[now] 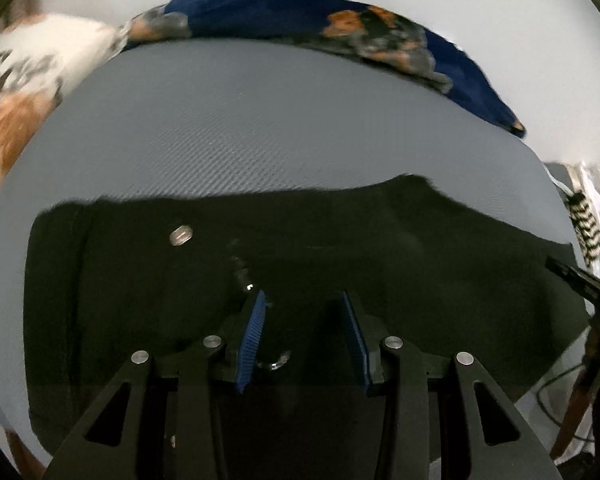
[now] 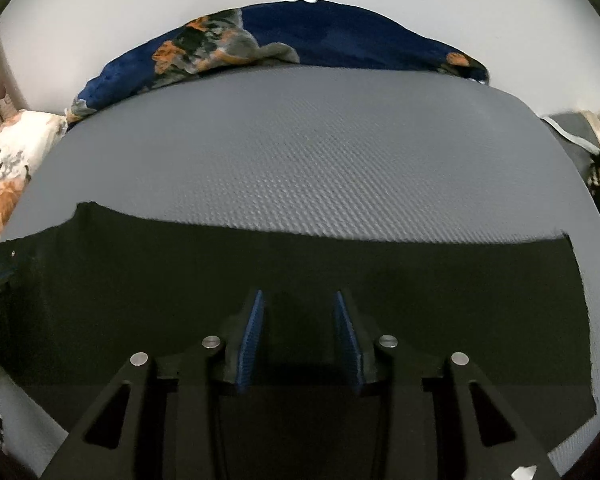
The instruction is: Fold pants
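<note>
fingers (image 1: pixel 257 332) apart over black pants (image 1: pixel 340 240)

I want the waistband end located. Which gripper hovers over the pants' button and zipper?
The left gripper: a metal button and zipper show beside its fingers; the right gripper sees only plain black pants.

pants (image 1: pixel 340 248) lower part hidden behind claw, edges perhaps blurred

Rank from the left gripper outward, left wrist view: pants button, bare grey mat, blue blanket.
From the left gripper:
1. Pants button, on the black pants, ahead and left of the fingertips.
2. Bare grey mat, past the pants' far edge.
3. Blue blanket, bunched along the mat's far edge.
</note>
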{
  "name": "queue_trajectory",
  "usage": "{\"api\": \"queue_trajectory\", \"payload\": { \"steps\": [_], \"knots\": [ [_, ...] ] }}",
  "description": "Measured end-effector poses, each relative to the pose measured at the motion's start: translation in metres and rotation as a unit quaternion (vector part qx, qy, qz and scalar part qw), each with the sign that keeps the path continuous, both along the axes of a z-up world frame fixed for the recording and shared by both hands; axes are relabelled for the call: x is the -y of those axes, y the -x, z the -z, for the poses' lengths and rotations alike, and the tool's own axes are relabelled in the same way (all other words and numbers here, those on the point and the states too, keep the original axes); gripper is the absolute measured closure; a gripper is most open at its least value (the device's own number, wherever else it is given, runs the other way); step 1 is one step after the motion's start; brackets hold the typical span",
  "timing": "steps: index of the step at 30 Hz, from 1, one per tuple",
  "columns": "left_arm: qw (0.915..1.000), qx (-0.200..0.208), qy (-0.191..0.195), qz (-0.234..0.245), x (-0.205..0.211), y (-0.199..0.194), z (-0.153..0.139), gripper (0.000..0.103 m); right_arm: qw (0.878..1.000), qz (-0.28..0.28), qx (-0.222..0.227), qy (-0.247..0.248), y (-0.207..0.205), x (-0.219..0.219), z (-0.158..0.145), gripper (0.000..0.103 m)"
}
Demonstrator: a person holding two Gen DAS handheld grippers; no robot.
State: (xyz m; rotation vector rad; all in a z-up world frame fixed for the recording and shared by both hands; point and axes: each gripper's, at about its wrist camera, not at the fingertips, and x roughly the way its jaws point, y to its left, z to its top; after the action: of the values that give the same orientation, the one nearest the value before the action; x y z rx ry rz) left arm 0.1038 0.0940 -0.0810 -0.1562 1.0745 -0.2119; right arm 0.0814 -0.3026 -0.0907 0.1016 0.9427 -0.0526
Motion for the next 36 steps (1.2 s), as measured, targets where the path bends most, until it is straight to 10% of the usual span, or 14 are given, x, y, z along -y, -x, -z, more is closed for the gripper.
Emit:
{"api": "queue_trajectory", "payload": {
  "steps": [7,19,24,36],
  "knots": [
    [0.9980,0.002,0.062,-0.015,-0.019,0.005,0.007,0.063,0.998,0.063,-0.021,0.002,0.045,0.056,0.018,0.068],
    [0.9996,0.017,0.024,-0.005,-0.004,0.009,-0.003,0.057,0.986,0.165,-0.035,0.004,0.082,0.146,0.014,0.064],
    [0.9990,0.028,0.031,0.014,0.008,0.015,-0.023,0.056,0.984,0.122,0.012,-0.125,0.089,0.183,-0.008,0.064],
    [0.9917,0.009,0.064,0.112,0.093,0.009,-0.038,0.051,0.961,0.142,-0.020,-0.235,0.074,0.284,0.001,0.063]
  ]
}}
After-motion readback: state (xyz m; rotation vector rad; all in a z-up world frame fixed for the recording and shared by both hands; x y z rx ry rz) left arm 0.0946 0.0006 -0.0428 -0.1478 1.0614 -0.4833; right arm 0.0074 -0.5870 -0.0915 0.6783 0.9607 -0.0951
